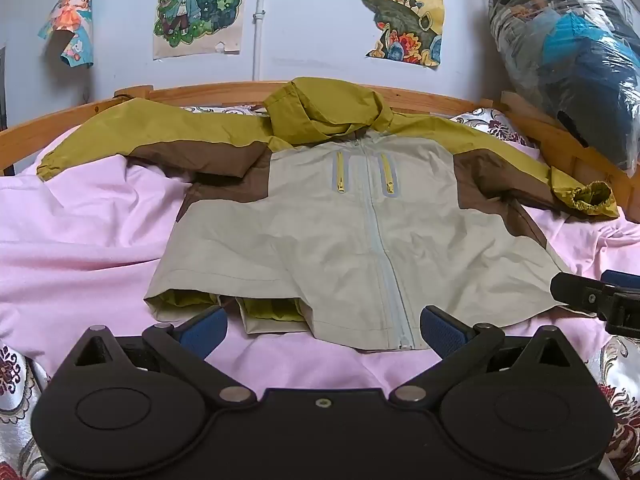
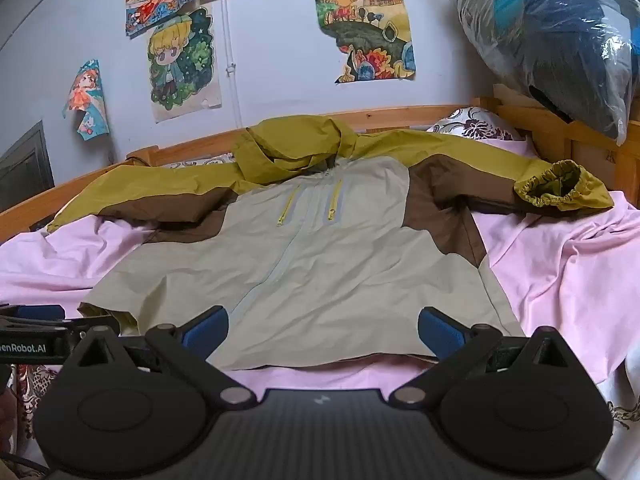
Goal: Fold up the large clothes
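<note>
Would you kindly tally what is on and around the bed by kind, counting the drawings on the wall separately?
Jacket: 1
Pink sheet: 1
Plastic-wrapped bundle: 1
Wall drawings in the left wrist view: 3
Grippers, both open, left gripper and right gripper: 2
Total: 8

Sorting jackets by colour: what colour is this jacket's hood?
Mustard yellow-green; the hood shows best in the left wrist view.
</note>
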Motion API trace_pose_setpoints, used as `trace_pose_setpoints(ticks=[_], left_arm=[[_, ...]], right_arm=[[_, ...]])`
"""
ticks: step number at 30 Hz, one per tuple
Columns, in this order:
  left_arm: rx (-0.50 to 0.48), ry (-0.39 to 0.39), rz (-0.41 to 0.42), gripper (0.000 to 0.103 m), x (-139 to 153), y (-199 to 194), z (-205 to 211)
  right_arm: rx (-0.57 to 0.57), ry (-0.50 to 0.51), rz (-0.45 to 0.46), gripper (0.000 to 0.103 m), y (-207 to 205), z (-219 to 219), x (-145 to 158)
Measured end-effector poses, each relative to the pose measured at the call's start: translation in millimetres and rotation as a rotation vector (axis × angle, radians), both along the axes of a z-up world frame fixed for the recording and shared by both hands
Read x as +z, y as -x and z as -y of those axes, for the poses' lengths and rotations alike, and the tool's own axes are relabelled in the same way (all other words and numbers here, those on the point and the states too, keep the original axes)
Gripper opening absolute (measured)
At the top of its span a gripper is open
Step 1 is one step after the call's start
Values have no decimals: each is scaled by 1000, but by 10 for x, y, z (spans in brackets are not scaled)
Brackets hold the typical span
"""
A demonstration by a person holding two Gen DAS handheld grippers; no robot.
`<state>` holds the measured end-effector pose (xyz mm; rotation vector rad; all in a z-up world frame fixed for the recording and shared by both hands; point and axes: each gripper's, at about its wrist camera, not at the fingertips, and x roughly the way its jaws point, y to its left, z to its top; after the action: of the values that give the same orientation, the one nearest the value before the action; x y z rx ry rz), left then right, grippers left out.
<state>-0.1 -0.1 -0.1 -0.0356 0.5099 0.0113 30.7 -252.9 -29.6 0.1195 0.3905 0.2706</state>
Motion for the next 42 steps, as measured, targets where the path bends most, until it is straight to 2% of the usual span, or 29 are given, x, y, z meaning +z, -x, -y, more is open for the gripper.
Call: trace_pose_setpoints(ticks=[42], left_arm=[[2,-2,-4,102,1,-1,-3]], right_arm=[[1,0,-5,103,-25,23,-13]])
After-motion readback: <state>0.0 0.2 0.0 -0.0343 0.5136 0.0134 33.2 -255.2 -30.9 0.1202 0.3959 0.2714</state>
